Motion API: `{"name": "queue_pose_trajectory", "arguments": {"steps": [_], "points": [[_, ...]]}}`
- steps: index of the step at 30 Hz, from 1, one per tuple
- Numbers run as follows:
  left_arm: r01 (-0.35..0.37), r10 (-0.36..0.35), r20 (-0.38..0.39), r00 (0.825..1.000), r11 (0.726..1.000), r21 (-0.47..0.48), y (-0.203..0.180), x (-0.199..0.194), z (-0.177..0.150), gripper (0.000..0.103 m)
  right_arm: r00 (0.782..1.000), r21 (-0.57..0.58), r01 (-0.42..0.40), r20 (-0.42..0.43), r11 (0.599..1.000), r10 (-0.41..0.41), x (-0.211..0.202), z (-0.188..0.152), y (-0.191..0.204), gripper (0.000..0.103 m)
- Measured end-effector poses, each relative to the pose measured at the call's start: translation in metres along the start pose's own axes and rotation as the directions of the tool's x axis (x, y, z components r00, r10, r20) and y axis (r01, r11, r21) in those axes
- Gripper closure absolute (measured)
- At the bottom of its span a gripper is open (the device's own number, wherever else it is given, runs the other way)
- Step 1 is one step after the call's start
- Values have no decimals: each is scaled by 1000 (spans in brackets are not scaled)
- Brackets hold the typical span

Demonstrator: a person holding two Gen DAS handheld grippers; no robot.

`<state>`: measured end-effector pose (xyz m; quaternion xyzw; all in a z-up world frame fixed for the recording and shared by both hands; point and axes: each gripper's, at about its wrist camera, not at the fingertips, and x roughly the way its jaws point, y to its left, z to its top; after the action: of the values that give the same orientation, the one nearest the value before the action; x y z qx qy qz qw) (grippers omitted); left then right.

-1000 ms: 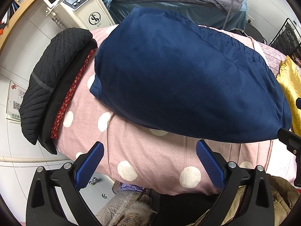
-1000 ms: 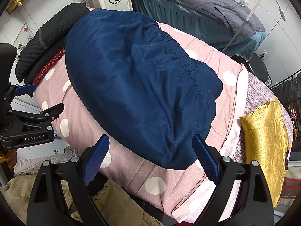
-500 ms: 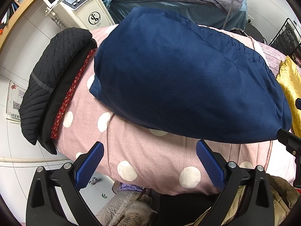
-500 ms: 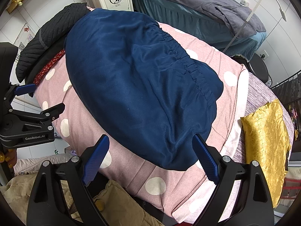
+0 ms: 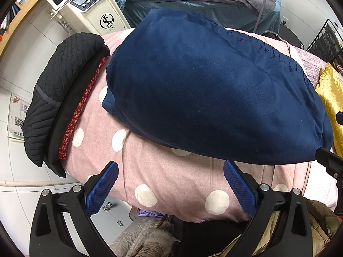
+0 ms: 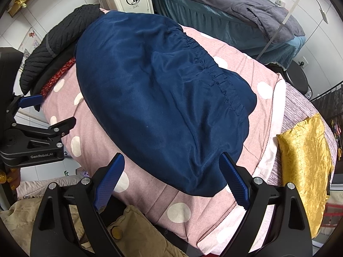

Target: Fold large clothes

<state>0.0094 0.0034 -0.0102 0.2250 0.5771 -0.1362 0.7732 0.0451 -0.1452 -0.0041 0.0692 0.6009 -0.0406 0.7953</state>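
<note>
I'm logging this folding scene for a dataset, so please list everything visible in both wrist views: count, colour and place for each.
navy garment: one, dark blue, spread on the pink bedding, gathered seam along its far-right edge.
polka-dot bedding: one, pink with white dots, under the garment.
black quilted garment: one, folded at the bedding's left edge, on black and red floral cloth.
gold cloth: one, yellow-gold, right of the bedding.
white machine: one, cream, far left.
second bed: one, grey and teal covers, behind.
left gripper: black, blue pads, open, empty.
right gripper: same, open, empty.

Treatment room, draped massage beds (image 6: pixel 235 6), wheeled salon machine (image 5: pixel 85 4), tiled walls (image 5: pixel 27 49)
</note>
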Motion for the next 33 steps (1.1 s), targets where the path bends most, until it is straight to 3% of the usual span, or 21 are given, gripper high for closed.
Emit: {"name": "queue_pose_trajectory", "arguments": {"steps": [3, 9, 13, 18, 20, 22, 26, 27, 28, 29, 30, 33], "points": [[11, -11, 16, 1000, 1000, -16, 6, -3, 5, 6, 1000, 0, -24, 18, 1000, 24, -2, 2, -4, 14], [23, -20, 30, 999, 993, -116, 45, -4, 29, 6, 982, 84, -179, 75, 980, 173, -4, 33, -36, 14], [29, -18, 52, 998, 977, -212, 86, -1, 53, 6, 961, 128, -271, 99, 954, 260, 14, 81, -49, 14], [52, -39, 43, 998, 939, -339, 141, 13, 83, 6, 962, 140, -266, 93, 954, 255, 55, 156, -53, 14], [63, -52, 40, 998, 928, -368, 157, 19, 92, 6, 956, 163, -293, 57, 942, 287, 86, 189, -58, 14], [113, -111, 27, 993, 905, -410, 174, 30, 102, 6, 938, 209, -344, 35, 915, 344, 113, 208, -59, 14], [166, -186, -3, 983, 883, -439, 188, 59, 125, 6, 872, 317, -453, -35, 833, 488, 162, 229, -44, 14], [195, -221, -9, 975, 878, -437, 189, 70, 134, 6, 863, 316, -460, -61, 830, 502, 171, 231, -34, 15], [210, -244, -23, 969, 876, -435, 188, 79, 140, 6, 864, 295, -456, -79, 840, 497, 175, 230, -27, 31], [208, -254, -52, 966, 879, -430, 185, 89, 146, 7, 874, 247, -440, -106, 864, 475, 176, 227, -16, 69], [204, -258, -84, 963, 893, -401, 176, 100, 153, 8, 886, 191, -416, -138, 889, 443, 175, 220, -5, 88], [239, -286, -85, 954, 903, -357, 157, 113, 153, 31, 912, 29, -377, -161, 926, 377, 161, 184, 9, 98]]}}
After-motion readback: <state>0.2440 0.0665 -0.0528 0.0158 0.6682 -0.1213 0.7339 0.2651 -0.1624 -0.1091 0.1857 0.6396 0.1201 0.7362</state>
